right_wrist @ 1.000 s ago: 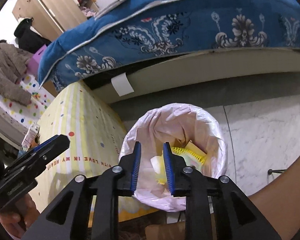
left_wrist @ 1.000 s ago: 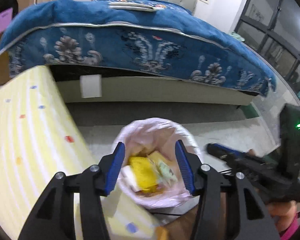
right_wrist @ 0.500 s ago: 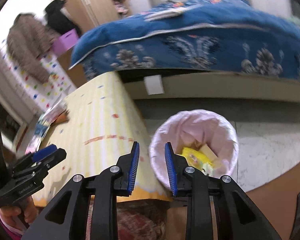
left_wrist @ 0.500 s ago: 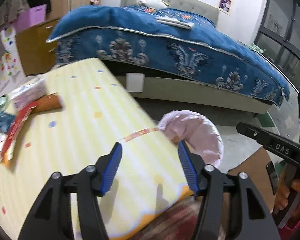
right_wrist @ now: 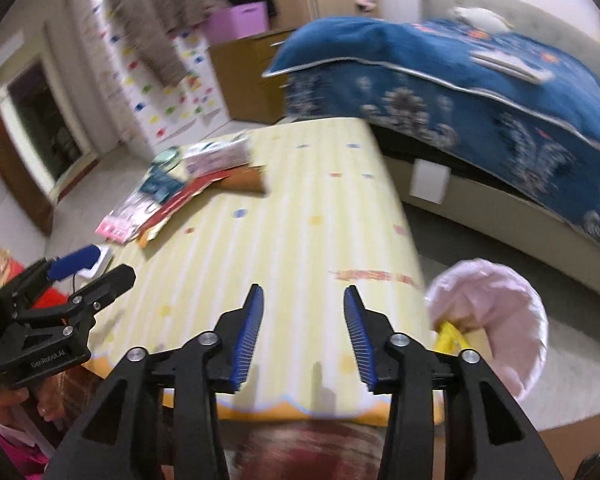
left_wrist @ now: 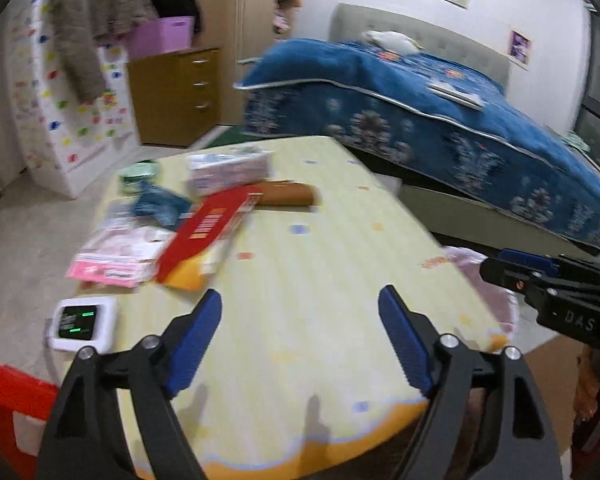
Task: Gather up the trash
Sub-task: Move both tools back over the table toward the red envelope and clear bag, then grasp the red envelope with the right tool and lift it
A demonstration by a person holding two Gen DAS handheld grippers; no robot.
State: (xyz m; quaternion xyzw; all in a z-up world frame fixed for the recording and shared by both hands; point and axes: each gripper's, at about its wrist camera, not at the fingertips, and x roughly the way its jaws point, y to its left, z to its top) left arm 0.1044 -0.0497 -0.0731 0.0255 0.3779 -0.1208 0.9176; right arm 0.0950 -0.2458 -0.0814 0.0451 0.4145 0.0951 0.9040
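The trash (left_wrist: 188,216) is seen scattered over the far left part of the yellow striped table (left_wrist: 324,292): a red flat carton (left_wrist: 208,228) lies across an orange-yellow packet, a pink-and-white wrapper (left_wrist: 116,256) is spread to its left, and a blue crumpled wrapper (left_wrist: 158,204) and a pale tissue pack (left_wrist: 228,168) are placed behind it, with a brown packet (left_wrist: 286,196) just beside the carton's far end. Much of this heap is blurred. In the right wrist view the same heap (right_wrist: 180,192) is shown at the table's far left corner.

The bin lined with a pink bag (right_wrist: 496,312) is set on the floor just beside the table's right edge, and a yellow item (right_wrist: 450,336) is seen at its rim.

The left gripper (left_wrist: 300,340) is held wide apart above the bare near part of the table, with nothing between its blue pads (left_wrist: 192,340). The right gripper (right_wrist: 304,336) is likewise held spread over the near table edge, and nothing is gripped by it.

A white device with a green-lit screen (left_wrist: 82,322) is found at the table's left edge. A bed with a blue patterned cover (left_wrist: 440,120) is seen beyond the table.
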